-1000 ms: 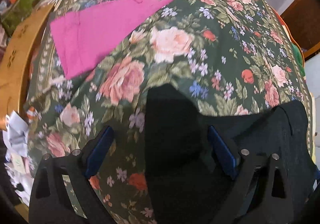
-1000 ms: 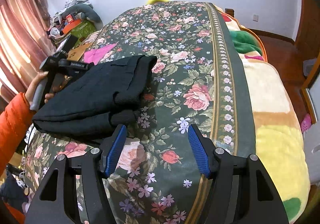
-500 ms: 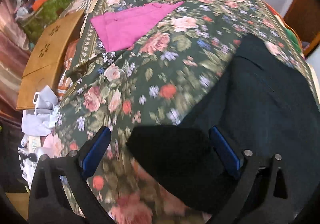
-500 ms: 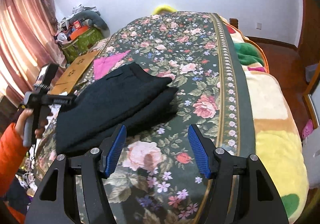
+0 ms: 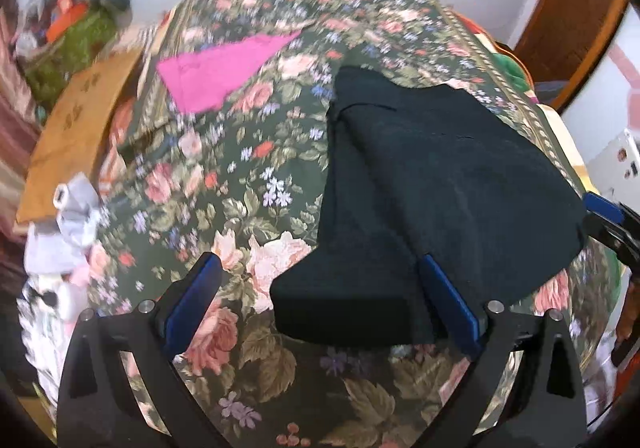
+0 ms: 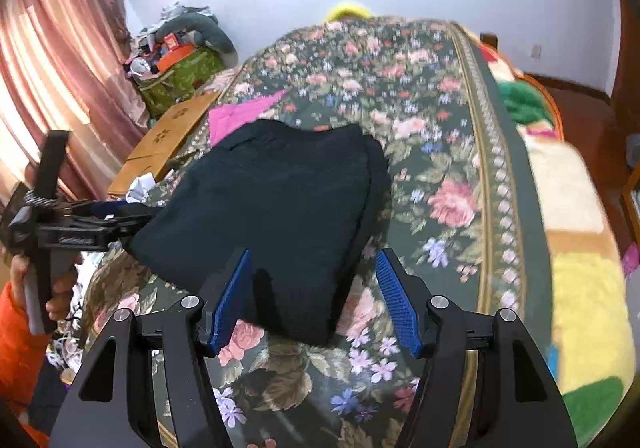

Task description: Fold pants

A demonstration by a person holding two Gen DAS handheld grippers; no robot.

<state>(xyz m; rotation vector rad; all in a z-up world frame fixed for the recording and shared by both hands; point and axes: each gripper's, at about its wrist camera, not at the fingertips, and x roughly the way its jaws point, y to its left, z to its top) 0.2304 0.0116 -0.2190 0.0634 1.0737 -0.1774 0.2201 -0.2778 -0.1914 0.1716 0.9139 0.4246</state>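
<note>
Black folded pants [image 5: 432, 184] lie flat on the floral bed cover [image 5: 240, 184]. My left gripper [image 5: 324, 304] is open above their near-left corner, which sits between the blue pads [image 5: 196, 296] without being pressed. In the right wrist view the pants [image 6: 280, 200] fill the middle of the bed. My right gripper [image 6: 314, 300] hovers over their near end with its jaws closing; the fabric lies between the pads [image 6: 394, 300], which are clear of it. The left gripper [image 6: 100, 218], held by a hand in an orange sleeve, points at the pants' left corner.
A pink garment [image 5: 224, 72] lies farther up the bed on the left. A wooden board [image 5: 68, 136] and crumpled white paper [image 5: 68, 216] sit beside the bed's left edge. A cluttered green bag [image 6: 180, 76] stands by the curtain. A yellow blanket [image 6: 580, 248] covers the right side.
The pants went from a raised heap to lying flat. The left gripper pulled back and up toward their left corner. The right gripper came over their near end and its jaws narrowed a little.
</note>
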